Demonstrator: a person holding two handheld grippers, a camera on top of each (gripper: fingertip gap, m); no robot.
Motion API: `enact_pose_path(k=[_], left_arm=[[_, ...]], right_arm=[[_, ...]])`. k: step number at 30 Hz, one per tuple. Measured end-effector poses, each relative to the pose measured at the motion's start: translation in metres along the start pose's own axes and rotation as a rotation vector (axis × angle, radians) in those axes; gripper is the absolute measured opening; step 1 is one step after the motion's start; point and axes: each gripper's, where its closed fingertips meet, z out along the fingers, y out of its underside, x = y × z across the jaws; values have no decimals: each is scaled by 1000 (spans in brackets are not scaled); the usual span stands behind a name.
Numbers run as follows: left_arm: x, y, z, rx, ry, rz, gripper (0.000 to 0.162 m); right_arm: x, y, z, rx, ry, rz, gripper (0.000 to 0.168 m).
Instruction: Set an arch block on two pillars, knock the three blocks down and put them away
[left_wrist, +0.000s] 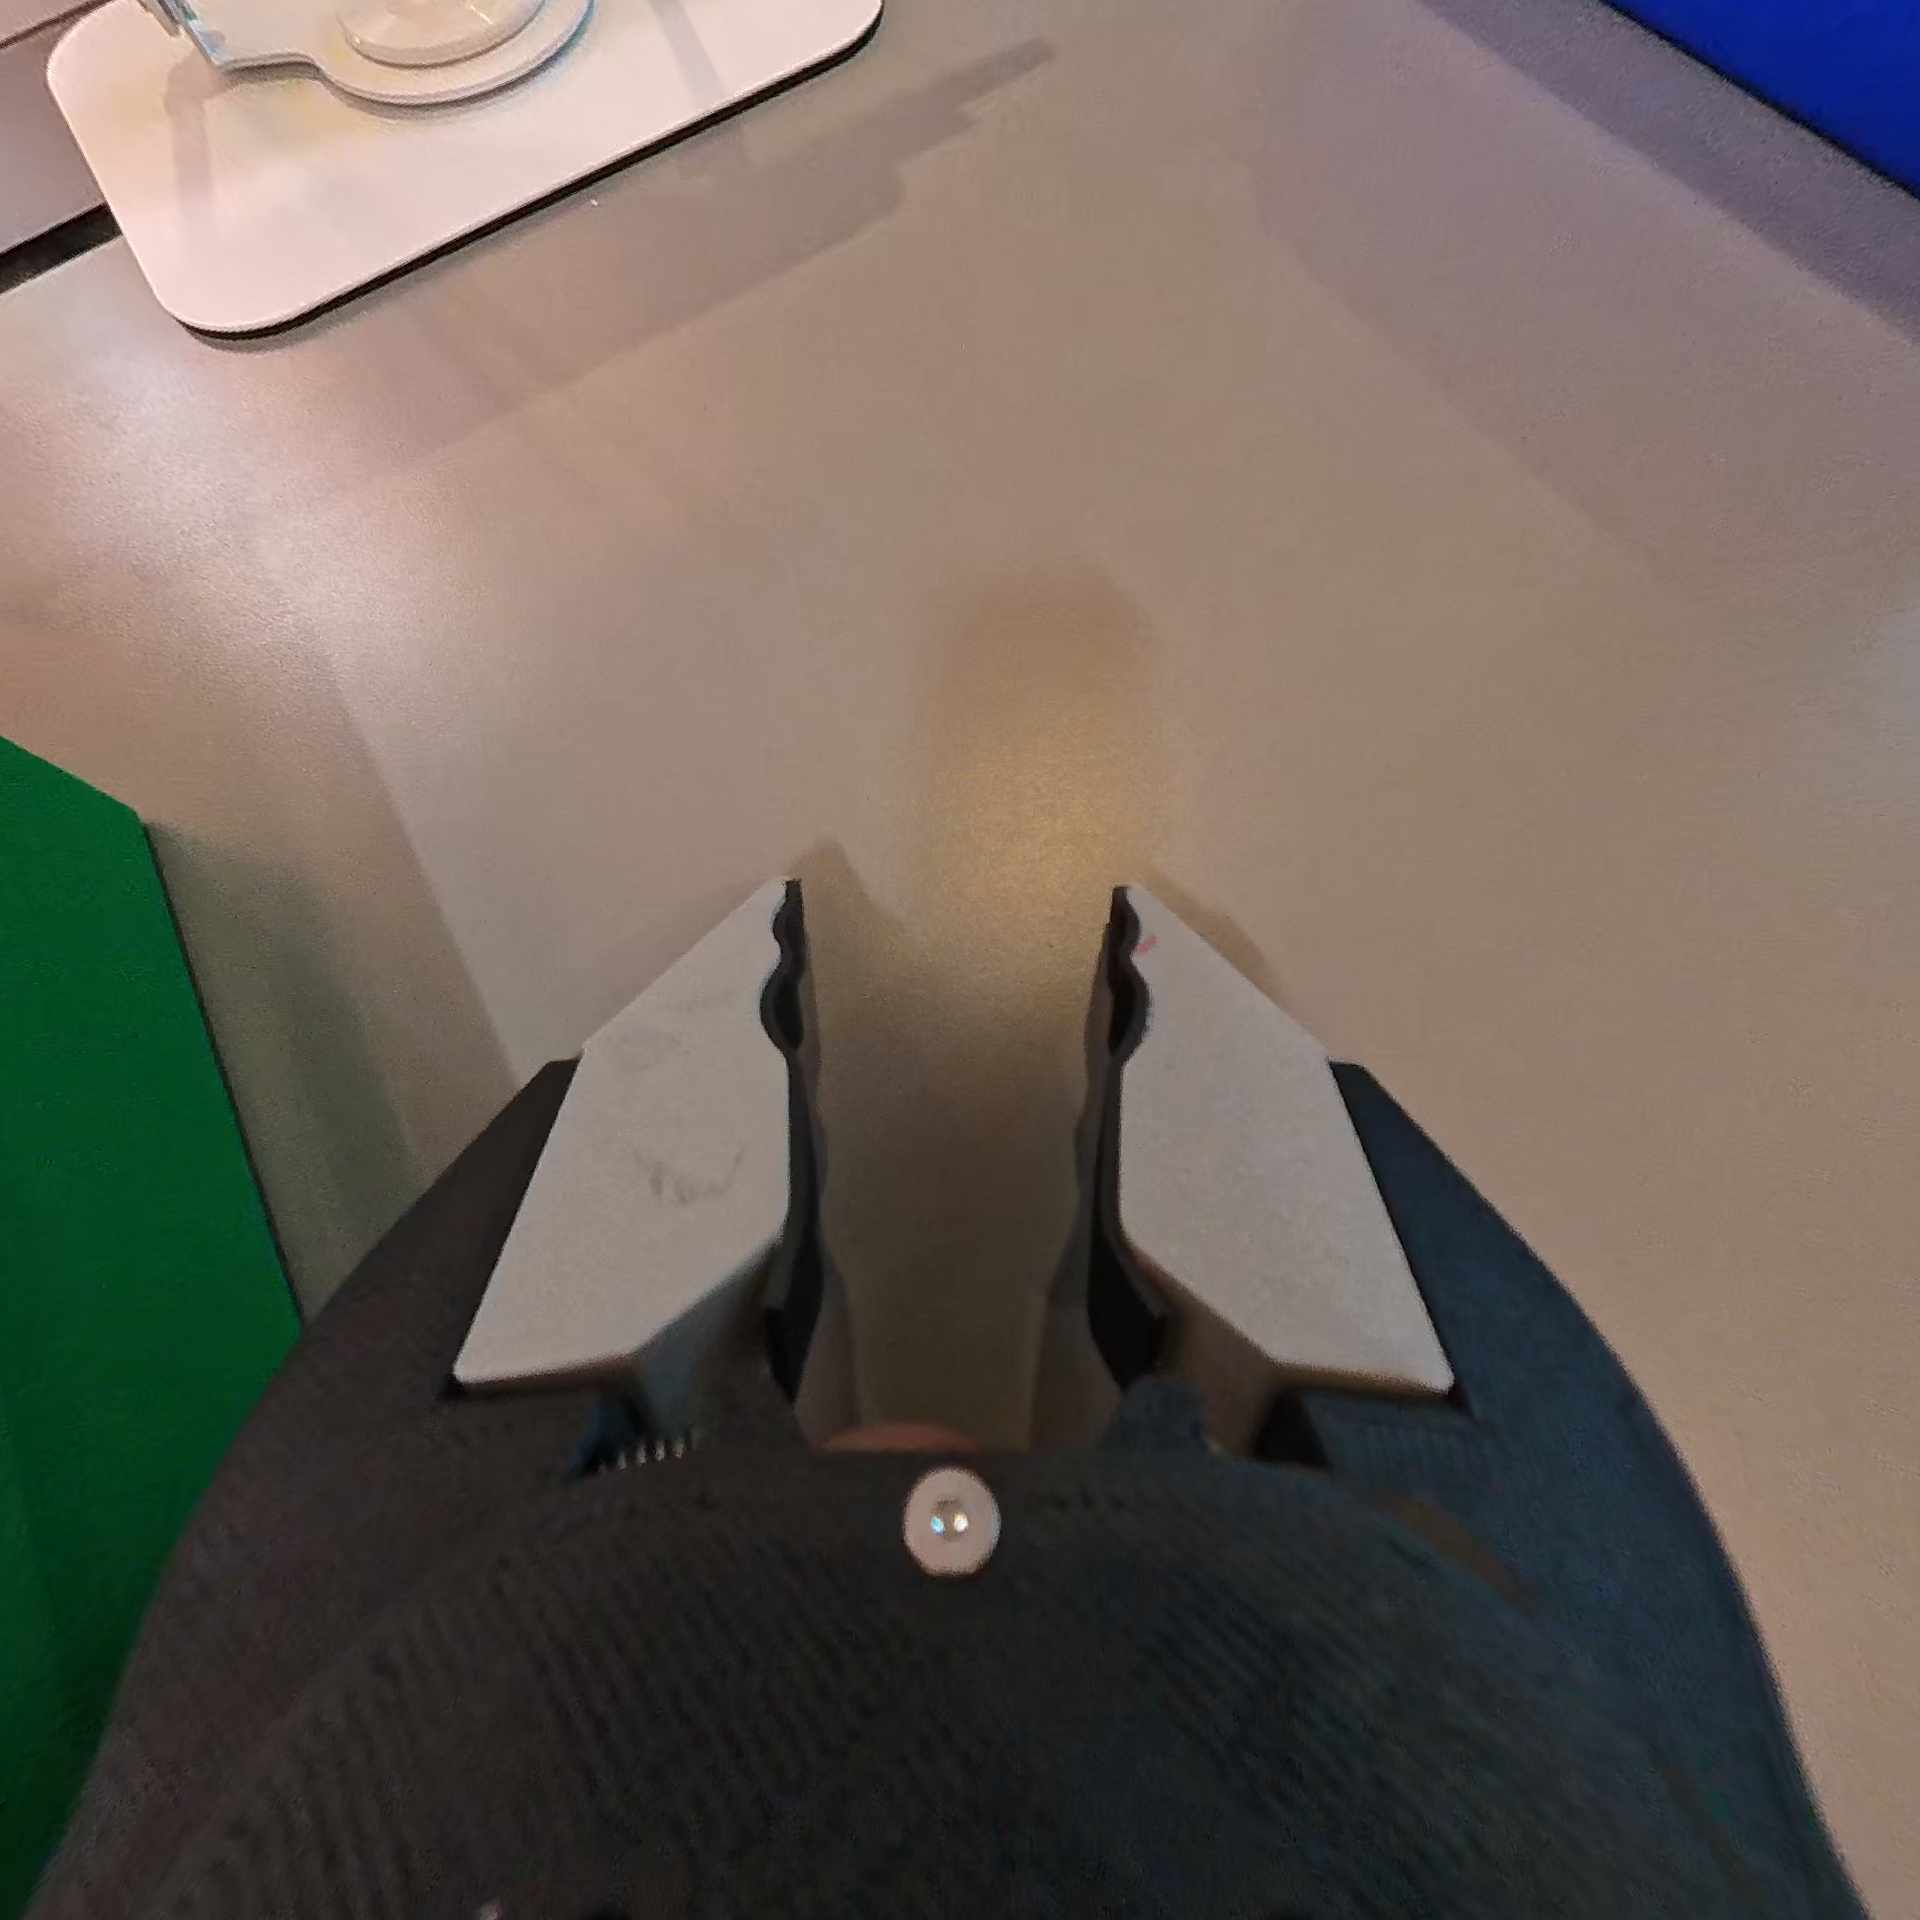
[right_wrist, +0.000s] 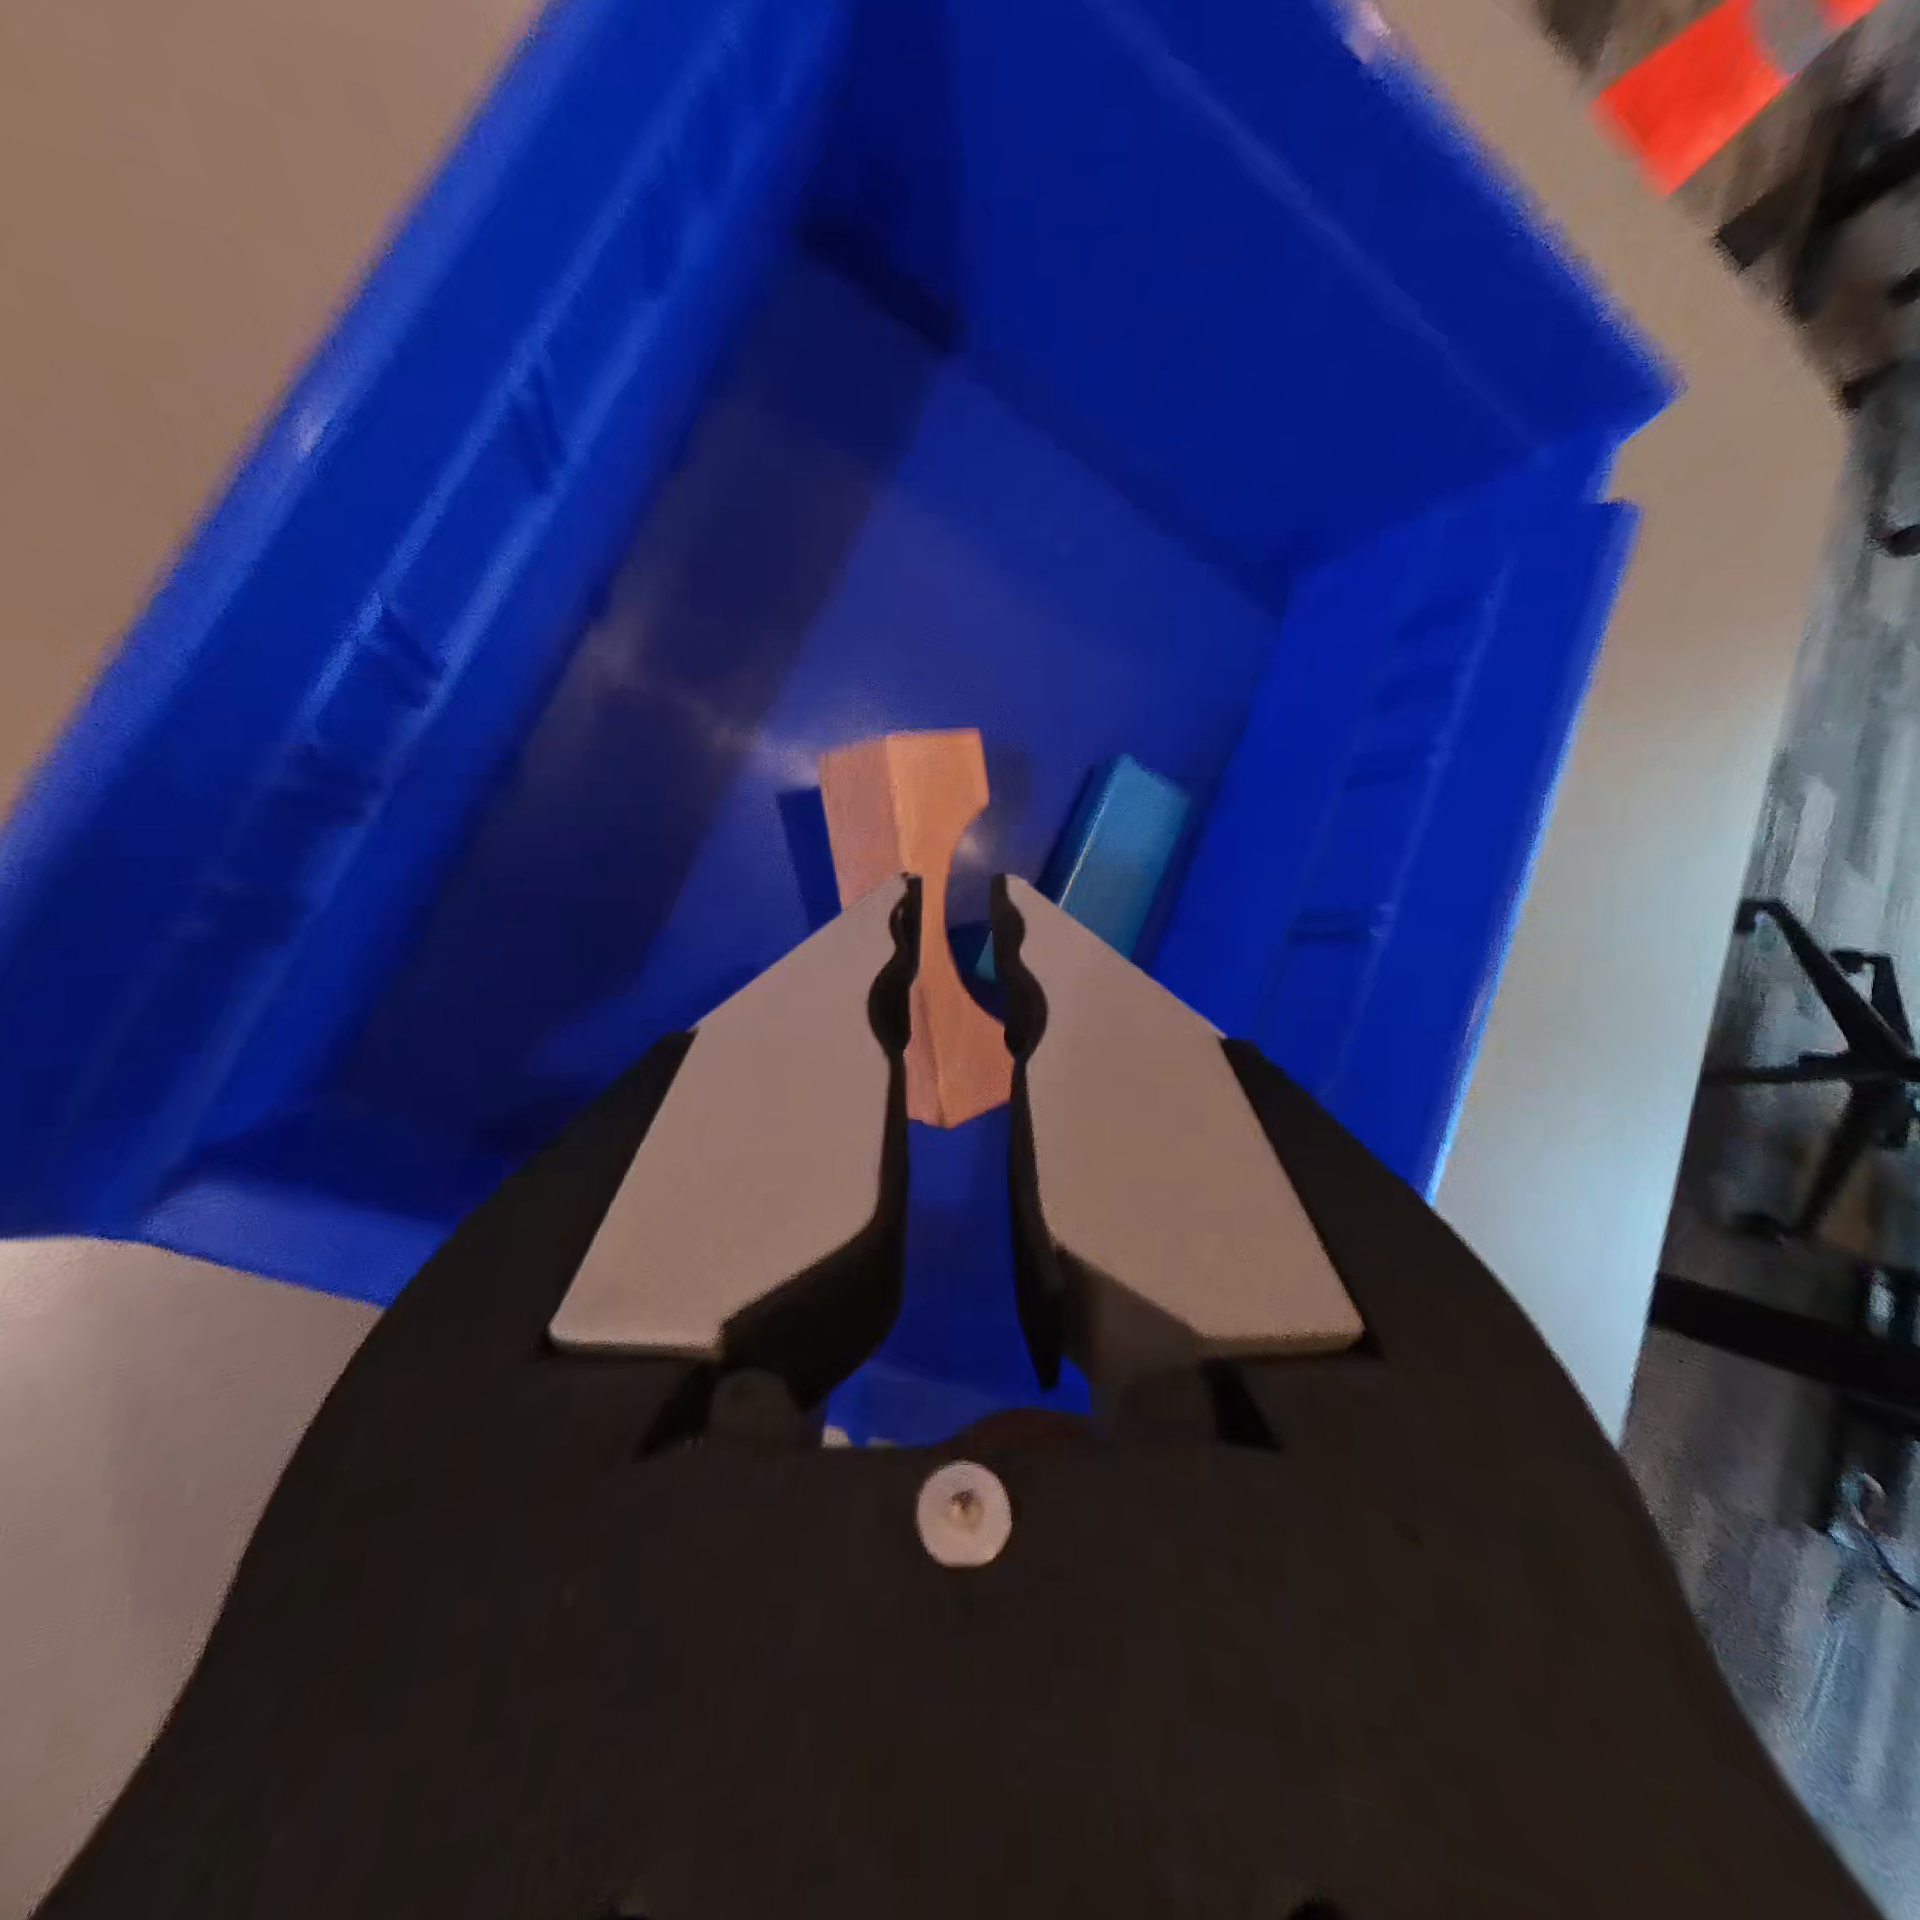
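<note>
Fingers (right_wrist: 914, 914) of the right gripper (right_wrist: 954, 896) clamp the arch block (right_wrist: 902, 805) above the blue bin (right_wrist: 436, 665) (left gripper (left_wrist: 954, 902) gapes, empty).

Dim, warm light; blurred edges

Grey-beige matte tabletop (left_wrist: 1351, 644) carries everything; surface smooth, soft shadows across it. Toward far-left corner: white rounded mat (left_wrist: 312, 208) lying flat, dark thin edge; clear glass vessel (left_wrist: 416, 31) stands on mat, mostly cut off by frame. Green flat-sided object (left_wrist: 94, 1091) rests at left side; only part visible, kind unclear. Blue bin (right_wrist: 468, 675) sits on tabletop near right edge, open top, ribbed walls; corner of it also shows at far right in left wrist view.
</note>
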Motion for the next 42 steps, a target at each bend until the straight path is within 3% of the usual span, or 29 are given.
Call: enact_pose_path(k=[7,12,15,20,21,22,24,26,30,34,39,42], left_arm=[[1,1,1,-11,-1,12,57],[2,-9,-6,57,-13,10,64],[13,-18,-15,136,13,-18,67],[49,-22,-53,256,101,-44,70],[54,-22,-67,277,110,-33,70],[59,-24,-85,304,125,-28,70],[61,-27,-127,364,182,-51,69],[39,-28,-168,388,181,-81,69],[-54,2,-213,198,-15,-150,81],[-129,59,-216,-105,-143,-250,84],[-139,122,-189,-460,-75,-333,84],[-127,136,-175,-559,-14,-350,84]], right_arm=[[-20,-58,-72,428,-131,178,34],[-112,-89,-126,725,-405,123,43],[-172,-93,-115,761,-538,95,46],[-233,-79,-58,799,-518,-5,36],[-242,-75,-53,751,-523,-44,30],[-248,-78,-60,754,-545,-82,38],[-253,-78,-68,840,-524,-106,26],[-260,-72,-65,800,-512,-163,37],[-263,-71,-64,788,-488,-189,40],[-264,-71,-64,770,-489,-186,41],[-262,-71,-66,782,-460,-197,41],[-260,-69,-64,770,-463,-181,42]])
